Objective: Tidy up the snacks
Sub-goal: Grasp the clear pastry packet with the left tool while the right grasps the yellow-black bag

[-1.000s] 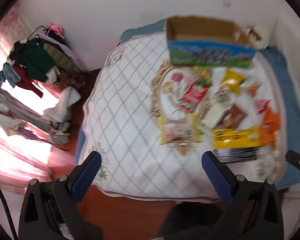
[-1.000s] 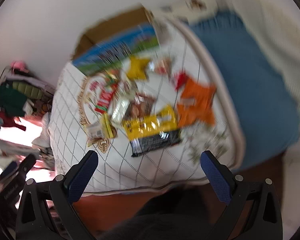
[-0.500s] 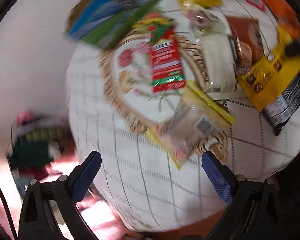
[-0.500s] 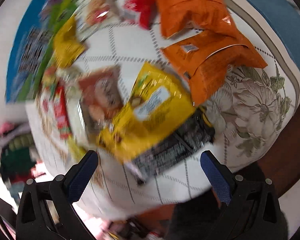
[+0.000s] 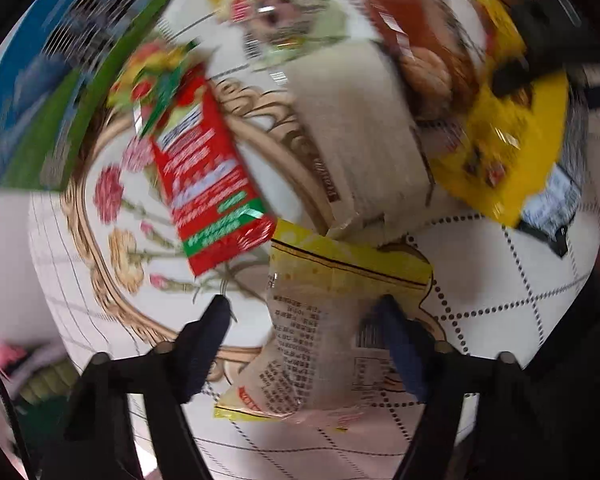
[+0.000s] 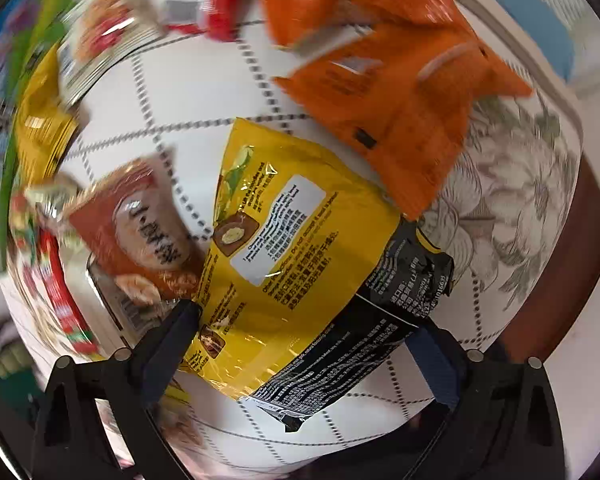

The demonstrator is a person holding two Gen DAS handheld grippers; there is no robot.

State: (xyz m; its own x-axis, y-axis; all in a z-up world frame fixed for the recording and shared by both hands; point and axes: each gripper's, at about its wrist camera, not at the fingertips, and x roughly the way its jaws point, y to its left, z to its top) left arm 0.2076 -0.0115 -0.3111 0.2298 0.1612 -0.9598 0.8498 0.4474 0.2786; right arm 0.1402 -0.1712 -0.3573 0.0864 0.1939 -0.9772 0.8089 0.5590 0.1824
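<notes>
Since both tongs point down to straddle snacks, left tongs [image 5: 304, 312] are closing around the clear pack [image 5: 332, 320], right tongs [image 6: 308, 320] gape astride the yellow bag [image 6: 284, 248].

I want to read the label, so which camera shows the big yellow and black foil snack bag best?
The right wrist view: the big yellow and black foil snack bag fills the middle, fairly sharp, its printed label facing the camera. The left wrist view shows it only at the upper right edge, blurred and partly hidden behind something dark.
</notes>
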